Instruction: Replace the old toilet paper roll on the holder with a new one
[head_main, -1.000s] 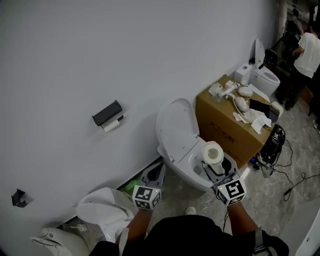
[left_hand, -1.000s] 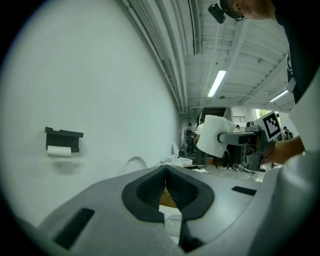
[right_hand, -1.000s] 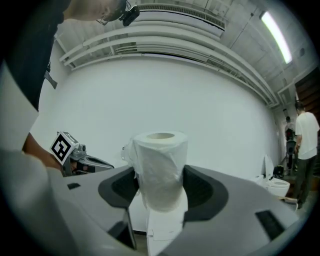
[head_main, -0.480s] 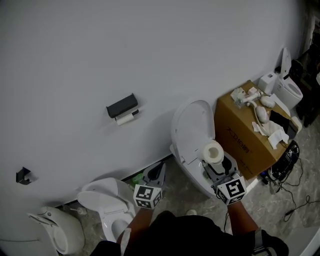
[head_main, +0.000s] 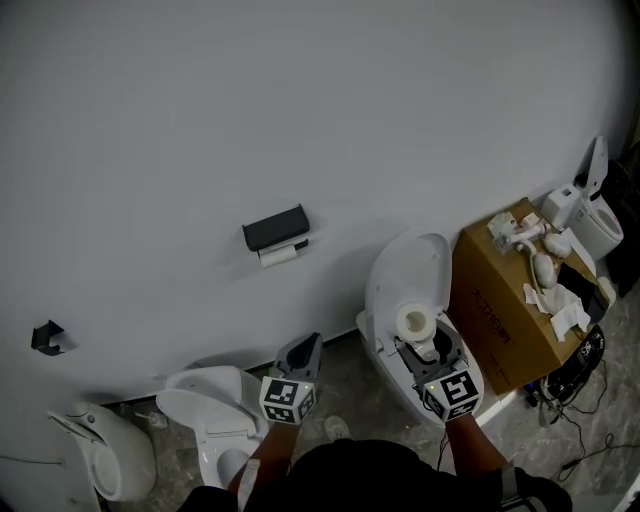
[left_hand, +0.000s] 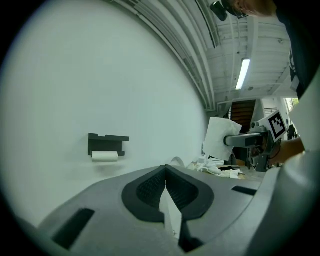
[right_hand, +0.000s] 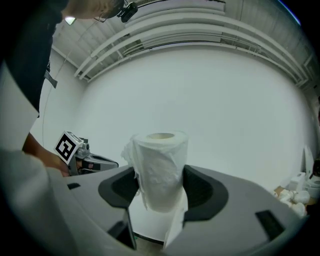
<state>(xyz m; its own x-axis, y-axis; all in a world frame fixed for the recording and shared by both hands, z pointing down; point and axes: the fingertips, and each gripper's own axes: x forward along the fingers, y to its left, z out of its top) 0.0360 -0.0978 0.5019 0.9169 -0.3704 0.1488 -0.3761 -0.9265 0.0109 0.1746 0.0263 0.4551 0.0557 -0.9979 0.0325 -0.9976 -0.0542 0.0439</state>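
Head view: old roll (head_main: 281, 254) on holder (head_main: 275, 229), well apart from left tool (head_main: 310, 345) and right tool (head_main: 420, 345) | left gripper view: left tool closed together | right gripper view: right tool clamped on new roll (right_hand: 160, 165) | step: approach; next likely needs old roll pulled off.

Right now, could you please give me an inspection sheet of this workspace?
Surface: mottled grey floor, white wall.
Job's things: black holder on the wall, old roll beneath it; new roll upright in the right tongs.
Clutter: cardboard box with white oddments on top.
Grippers: left tongs shut; right tongs clamped on the new roll.
Cables: black cables on the floor beside the box.
Surroundings: toilets along the wall, small black bracket.
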